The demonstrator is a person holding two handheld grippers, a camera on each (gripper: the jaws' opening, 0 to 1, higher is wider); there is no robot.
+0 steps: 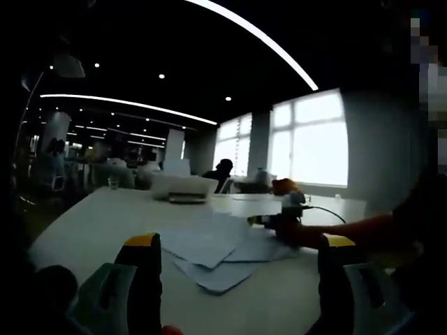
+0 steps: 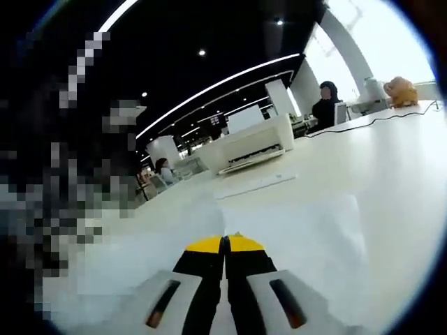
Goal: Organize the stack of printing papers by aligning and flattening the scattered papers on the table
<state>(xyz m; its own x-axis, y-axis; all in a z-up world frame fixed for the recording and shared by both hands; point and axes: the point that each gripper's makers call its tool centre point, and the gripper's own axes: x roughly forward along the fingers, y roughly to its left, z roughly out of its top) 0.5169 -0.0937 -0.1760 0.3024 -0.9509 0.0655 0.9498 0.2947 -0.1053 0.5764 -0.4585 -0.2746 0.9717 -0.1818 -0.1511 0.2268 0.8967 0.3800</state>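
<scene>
Dim office space with ceiling light strips and bright windows [image 1: 311,139] surrounds a large white table [image 1: 98,223]. On it, in the left gripper view, the scattered papers [image 1: 216,248] lie in a loose overlapping fan at about 12 o'clock from the left gripper [image 1: 237,251], whose yellow-tipped fingers [image 1: 143,241] stand spread wide apart, holding nothing. At 2 o'clock the other gripper [image 1: 283,218] rests at the papers' edge, a cable trailing behind it. A white printer [image 1: 183,187] sits farther back — a seated person [image 1: 222,173] beyond it.

In the right gripper view the right gripper [image 2: 224,244] has its fingers pressed together, low over a white sheet [image 2: 307,230]; I cannot tell whether anything is pinched. The printer [image 2: 248,146] stands at 12 o'clock.
</scene>
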